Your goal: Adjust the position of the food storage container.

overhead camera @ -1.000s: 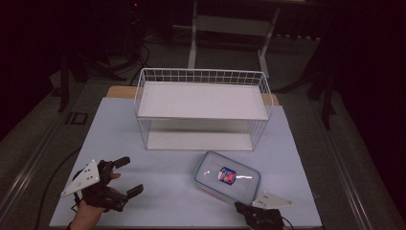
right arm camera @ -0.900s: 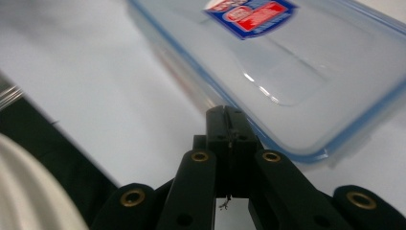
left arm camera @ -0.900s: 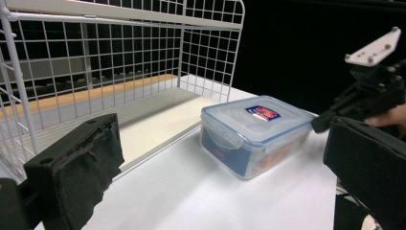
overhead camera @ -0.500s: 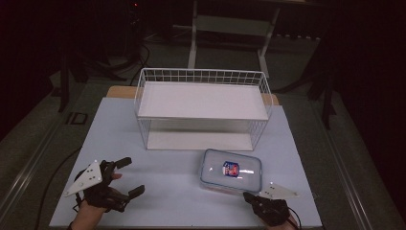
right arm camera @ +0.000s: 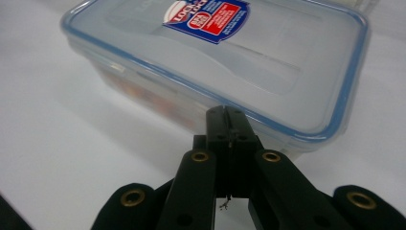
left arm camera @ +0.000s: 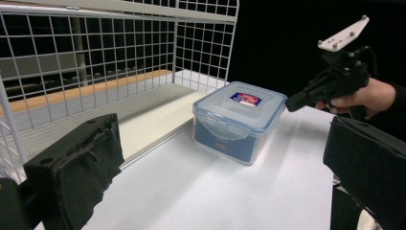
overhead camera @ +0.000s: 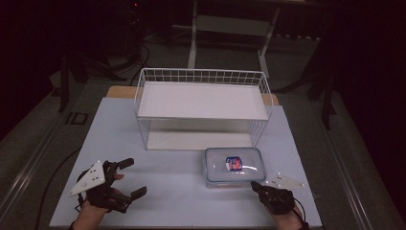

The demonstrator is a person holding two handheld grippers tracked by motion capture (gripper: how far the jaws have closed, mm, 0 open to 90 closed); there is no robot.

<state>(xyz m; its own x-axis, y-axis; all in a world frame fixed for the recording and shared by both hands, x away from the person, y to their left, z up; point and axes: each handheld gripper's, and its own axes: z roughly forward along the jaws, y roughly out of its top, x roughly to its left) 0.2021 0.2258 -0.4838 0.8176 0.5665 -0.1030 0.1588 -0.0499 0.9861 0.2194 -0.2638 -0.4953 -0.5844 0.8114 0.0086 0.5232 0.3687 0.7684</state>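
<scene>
A clear plastic container [overhead camera: 234, 165] with a blue-rimmed lid and a red-and-blue label stands on the white table in front of the wire rack. My right gripper [overhead camera: 254, 184] is shut, and its tips press against the container's near right corner. The right gripper view shows the closed jaws [right arm camera: 229, 115] meeting the container [right arm camera: 215, 52] just under the lid rim, with nothing between them. At the near left, well apart from the container, my left gripper [overhead camera: 136, 177] is open and holds nothing. In the left gripper view the container [left arm camera: 237, 120] sits ahead between the wide jaws, with the right gripper [left arm camera: 292, 101] beside it.
A white wire rack [overhead camera: 201, 100] with a flat upper shelf and a lower board stands at the back middle of the table [overhead camera: 182, 201]. Its mesh wall [left arm camera: 119, 48] is close on the left in the left gripper view. Dark floor surrounds the table.
The right gripper has moved forward and right against the container, which has slid toward the rack and turned square to it. The left gripper has stayed nearly still.
</scene>
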